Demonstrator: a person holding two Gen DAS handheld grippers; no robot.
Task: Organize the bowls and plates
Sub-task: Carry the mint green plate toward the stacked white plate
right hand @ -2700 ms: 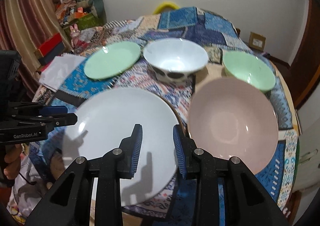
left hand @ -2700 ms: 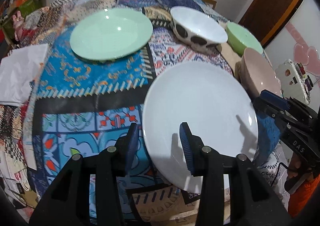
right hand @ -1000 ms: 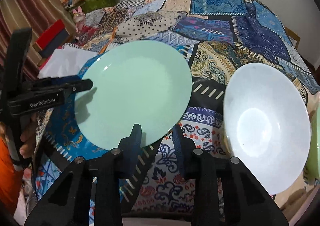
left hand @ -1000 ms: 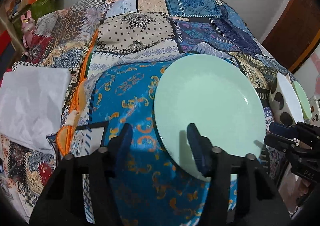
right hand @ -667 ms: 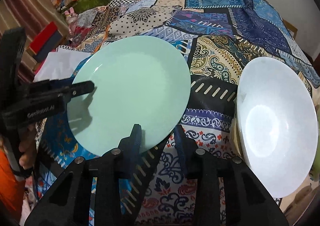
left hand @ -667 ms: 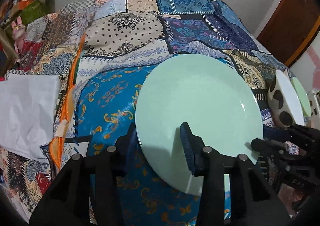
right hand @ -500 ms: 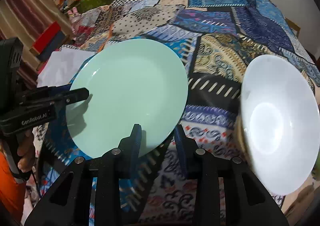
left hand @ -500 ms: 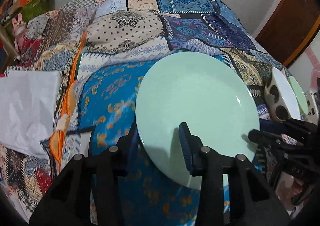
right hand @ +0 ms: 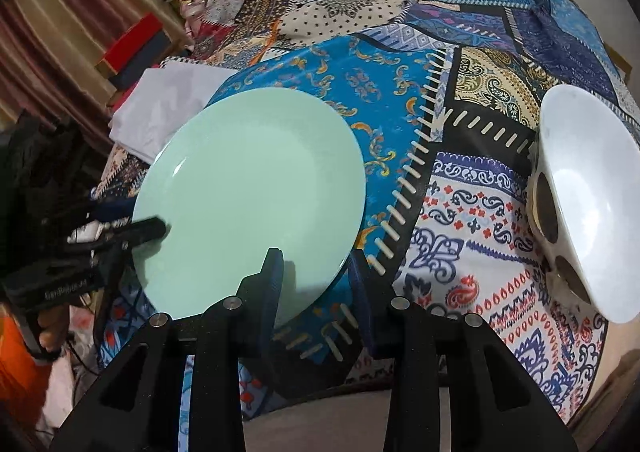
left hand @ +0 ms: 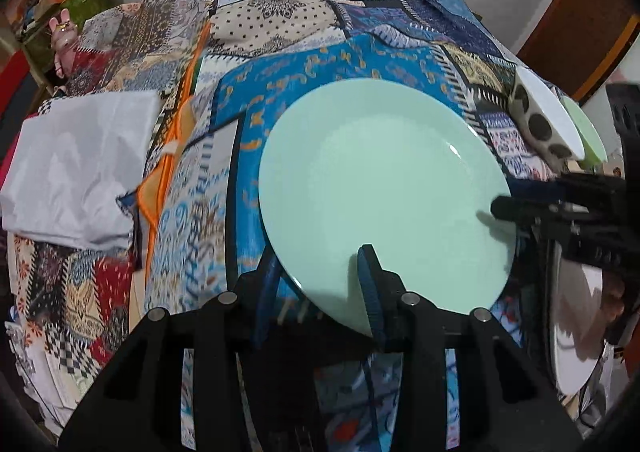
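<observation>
Left wrist: left gripper [left hand: 320, 284] clamped over near rim of mint-green plate [left hand: 384, 187] — lower finger hidden beneath it; white plate [left hand: 576, 332] cut off at right.

Right wrist: right gripper [right hand: 316, 284] pinching plate's near edge [right hand: 256, 187], lifted above patchwork cloth [right hand: 460, 155]; spotted bowl [right hand: 580, 191] well apart — clear cloth between.

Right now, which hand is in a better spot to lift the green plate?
Probably the left gripper: its jaws have just been closing with the rim of the green plate between them. The right gripper only straddles the plate's very edge.
</observation>
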